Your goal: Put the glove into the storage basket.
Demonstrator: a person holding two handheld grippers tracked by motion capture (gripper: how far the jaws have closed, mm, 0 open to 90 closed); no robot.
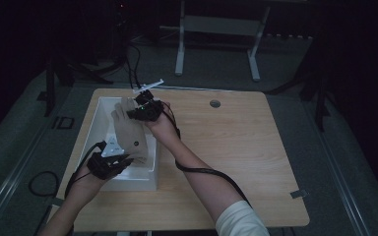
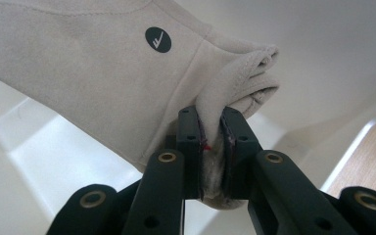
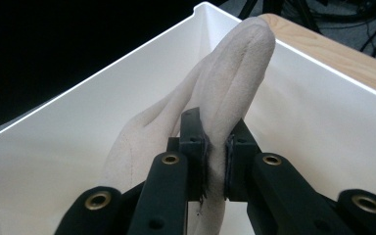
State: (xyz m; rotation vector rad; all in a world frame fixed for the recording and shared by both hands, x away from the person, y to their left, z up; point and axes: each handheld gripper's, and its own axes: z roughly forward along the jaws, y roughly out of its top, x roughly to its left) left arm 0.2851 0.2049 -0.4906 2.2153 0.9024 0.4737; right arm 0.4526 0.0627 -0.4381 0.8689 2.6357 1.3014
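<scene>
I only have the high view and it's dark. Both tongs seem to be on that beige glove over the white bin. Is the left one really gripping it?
Observer: Yes. The left tongs are shut on the glove at its cuff hem, with fabric bunched between the pads.
Operator: And the right one?
Observer: The right tongs are pinching one of the glove's fingers, whose tip sticks up past the jaws.
Operator: Any marking on the glove?
Observer: A small dark round badge with a light mark sits near the cuff.
Operator: Is anything else in the bin under it?
Observer: The white bin looks bare on the walls and floor that I can see; the part behind the glove is hidden.
</scene>
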